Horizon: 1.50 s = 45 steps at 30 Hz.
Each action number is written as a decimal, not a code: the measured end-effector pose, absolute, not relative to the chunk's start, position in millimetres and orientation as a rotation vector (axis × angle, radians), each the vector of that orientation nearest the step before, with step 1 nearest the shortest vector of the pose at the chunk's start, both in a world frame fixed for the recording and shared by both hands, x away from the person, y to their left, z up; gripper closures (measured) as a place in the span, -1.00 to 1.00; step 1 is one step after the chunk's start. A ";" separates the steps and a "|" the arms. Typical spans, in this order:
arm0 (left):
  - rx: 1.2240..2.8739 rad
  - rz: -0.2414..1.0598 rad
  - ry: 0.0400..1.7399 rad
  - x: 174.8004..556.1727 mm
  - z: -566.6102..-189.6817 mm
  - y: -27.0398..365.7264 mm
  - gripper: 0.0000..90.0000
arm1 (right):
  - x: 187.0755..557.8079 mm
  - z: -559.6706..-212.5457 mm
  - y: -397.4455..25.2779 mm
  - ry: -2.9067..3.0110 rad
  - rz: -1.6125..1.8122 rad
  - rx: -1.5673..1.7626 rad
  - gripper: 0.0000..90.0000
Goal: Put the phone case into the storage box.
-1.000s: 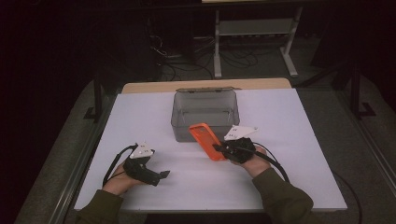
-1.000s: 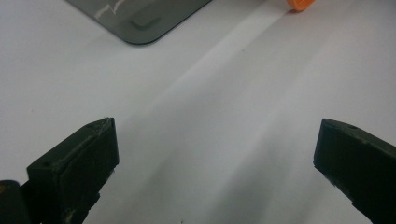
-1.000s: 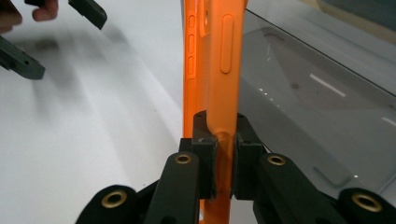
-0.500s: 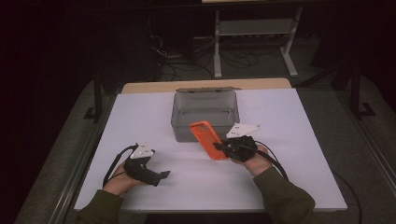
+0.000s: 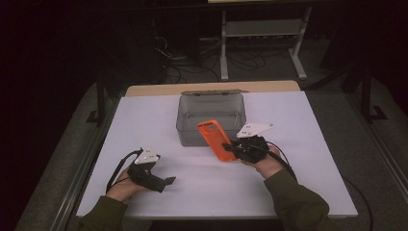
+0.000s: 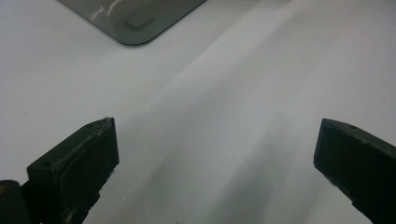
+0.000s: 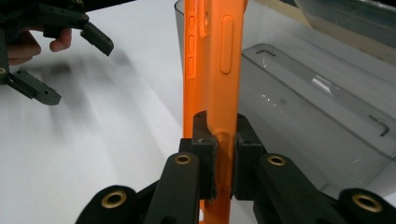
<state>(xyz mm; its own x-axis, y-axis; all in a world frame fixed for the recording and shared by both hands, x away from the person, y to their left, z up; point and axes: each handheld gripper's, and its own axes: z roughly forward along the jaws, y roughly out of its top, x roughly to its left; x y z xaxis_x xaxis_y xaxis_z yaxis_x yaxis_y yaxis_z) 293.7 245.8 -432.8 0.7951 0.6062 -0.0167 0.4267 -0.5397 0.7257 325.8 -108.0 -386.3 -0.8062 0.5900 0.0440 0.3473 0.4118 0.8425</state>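
**Orange phone case pinched over the table, bin just ahead**

High view: right gripper (image 5: 231,150) holds an orange phone case (image 5: 217,139) by its near end, lifted off the white table (image 5: 308,144) and tilted up and away toward the grey translucent bin (image 5: 211,110); far end of the case overlaps the bin's front wall in this view, so it looks lined up for a drop inside, my guess; bin is open, its lid hinged back behind; left gripper (image 5: 166,181) sits low on the table well to the left, parked out of the way; hand (image 5: 122,185) wrapped round its body; olive sleeves at the bottom edge.

Left gripper view: two black jaws stand spread wide with nothing between them, bare white tabletop beyond; pads look flat and matte, edges scuffed; a rounded corner of the smoky plastic bin (image 6: 135,21) shows at top, apart from the jaws.

Right gripper view: jaws pressed onto the phone case (image 7: 212,60) edge-on, pinching its thin side wall; case is soft-looking matte rubber or silicone, moulded button bumps along the edge, rim bulging slightly at the pinch; grip sits near one end, which leaves most of its length free; bin (image 7: 308,121) right behind, glossy clear-grey plastic, rounded corners; the left gripper (image 7: 70,53) farther off at top left, open.
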 end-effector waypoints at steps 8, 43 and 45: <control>2.210 0.304 0.754 293.1 -431.6 246.9 -1.00 | 330.5 -373.4 -112.3 2.391 1.348 0.846 0.80; 2.184 0.271 0.737 298.6 -430.8 250.1 -1.00 | 362.9 -324.7 -91.0 2.283 1.324 0.955 0.80; 2.187 0.270 0.733 298.3 -430.6 249.8 -1.00 | 367.0 -324.2 -91.0 2.282 1.323 0.960 0.80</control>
